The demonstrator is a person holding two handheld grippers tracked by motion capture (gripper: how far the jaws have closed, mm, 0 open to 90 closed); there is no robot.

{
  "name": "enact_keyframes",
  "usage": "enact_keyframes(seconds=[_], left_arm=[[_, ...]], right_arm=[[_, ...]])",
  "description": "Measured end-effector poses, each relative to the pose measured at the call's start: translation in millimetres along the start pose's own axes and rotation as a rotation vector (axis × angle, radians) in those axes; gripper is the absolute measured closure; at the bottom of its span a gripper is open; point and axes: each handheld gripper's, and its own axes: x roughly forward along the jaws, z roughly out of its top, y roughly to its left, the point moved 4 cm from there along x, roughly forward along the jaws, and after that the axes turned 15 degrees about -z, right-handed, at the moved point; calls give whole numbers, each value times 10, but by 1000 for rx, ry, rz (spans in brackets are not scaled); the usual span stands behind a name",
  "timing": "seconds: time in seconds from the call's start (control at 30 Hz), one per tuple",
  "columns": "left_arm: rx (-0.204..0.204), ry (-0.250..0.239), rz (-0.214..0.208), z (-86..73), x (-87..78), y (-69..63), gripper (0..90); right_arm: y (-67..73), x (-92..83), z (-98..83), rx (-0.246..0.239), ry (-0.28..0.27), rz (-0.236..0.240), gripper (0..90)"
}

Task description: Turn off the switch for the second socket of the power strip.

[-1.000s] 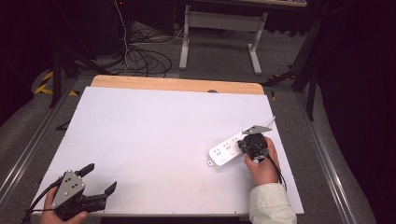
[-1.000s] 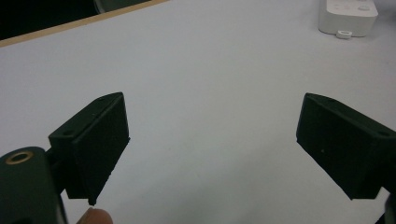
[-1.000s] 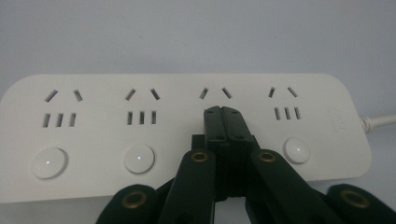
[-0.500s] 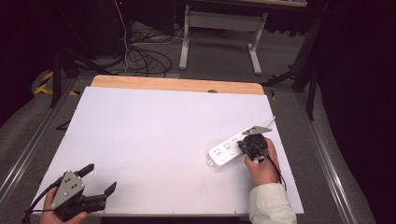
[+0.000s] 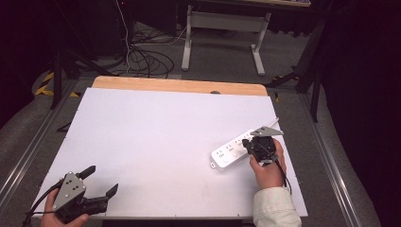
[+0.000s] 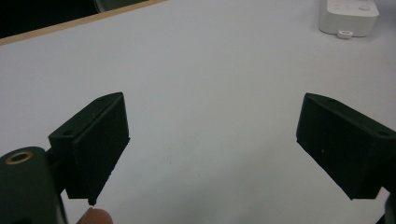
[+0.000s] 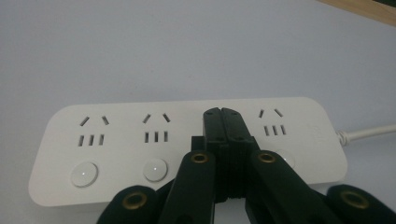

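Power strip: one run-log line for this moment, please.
right gripper: shut, fingers over power strip | left gripper: open, idle over table

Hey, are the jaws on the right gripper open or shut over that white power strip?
Shut. In the right gripper view the right gripper has its two black jaws pressed together with nothing between them, tips above the power strip.

A white power strip with grey slots and round white buttons lies under the black right gripper. The table is white, its far edge tan wood.
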Motion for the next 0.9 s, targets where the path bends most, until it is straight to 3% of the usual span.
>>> enact_keyframes(seconds=[0.77, 0.9], left_arm=[[0, 1, 4, 0, -1, 0, 103], [-1, -2, 7, 1, -9, 2, 102]], right_arm=[[-24, -181, 70, -22, -39, -17, 898], [-32, -230, 92, -16, -48, -9, 796]])
